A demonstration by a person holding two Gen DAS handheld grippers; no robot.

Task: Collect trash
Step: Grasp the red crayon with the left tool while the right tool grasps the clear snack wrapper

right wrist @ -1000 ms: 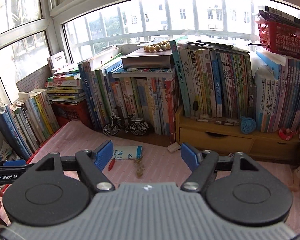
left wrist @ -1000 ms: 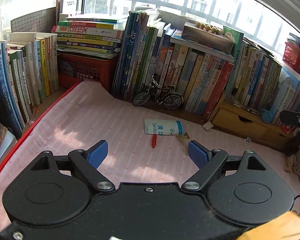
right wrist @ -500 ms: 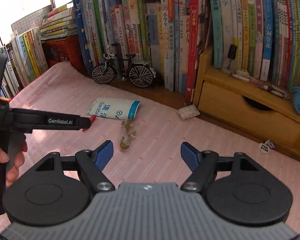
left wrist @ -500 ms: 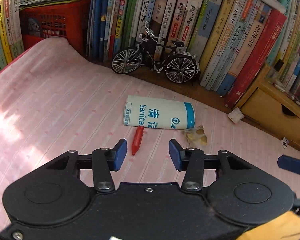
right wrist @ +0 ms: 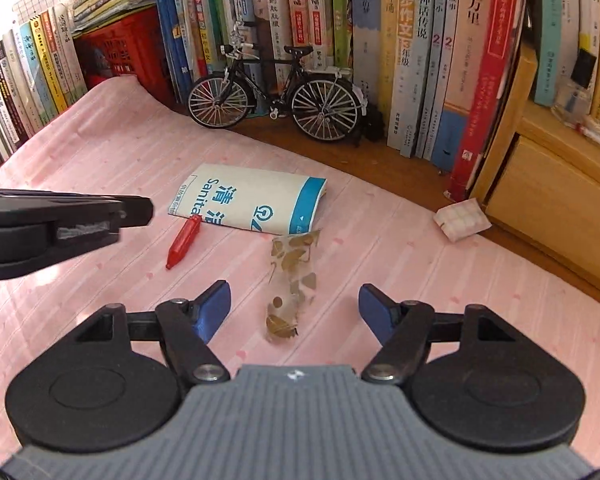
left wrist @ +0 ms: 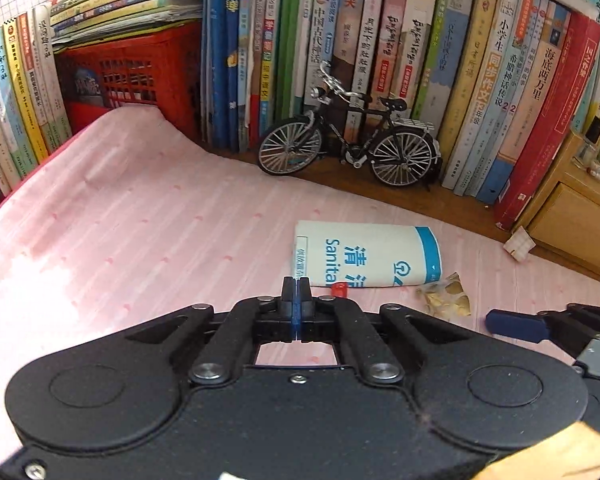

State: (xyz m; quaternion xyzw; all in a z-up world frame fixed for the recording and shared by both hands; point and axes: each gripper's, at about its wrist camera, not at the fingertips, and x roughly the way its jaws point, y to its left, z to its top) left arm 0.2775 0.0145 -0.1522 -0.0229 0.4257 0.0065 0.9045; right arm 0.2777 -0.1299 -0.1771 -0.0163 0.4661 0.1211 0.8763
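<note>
A white and blue paper packet (left wrist: pixel 364 256) (right wrist: pixel 252 200) lies flat on the pink cloth. A red crayon (right wrist: pixel 184 242) rests at its near edge; only its end (left wrist: pixel 341 289) shows in the left wrist view. A clear crumpled wrapper (right wrist: pixel 292 276) (left wrist: pixel 444 300) with brown bits lies to the right of it. My left gripper (left wrist: pixel 296 286) (right wrist: pixel 146 210) is shut with nothing in it, its tip just left of the crayon's end. My right gripper (right wrist: pixel 294 296) is low over the wrapper, jaws closing, the wrapper between the fingers and not pressed.
A model bicycle (left wrist: pixel 348 148) (right wrist: pixel 276 96) stands before a wall of upright books. A red crate (left wrist: pixel 140 76) sits back left, a wooden drawer unit (right wrist: pixel 540 200) at right. A small white folded scrap (right wrist: pixel 462 220) lies by the drawer.
Both grippers came down and forward toward the cloth. The left jaws went from wide open to fully shut. The right gripper now straddles the wrapper and its jaws have narrowed slightly.
</note>
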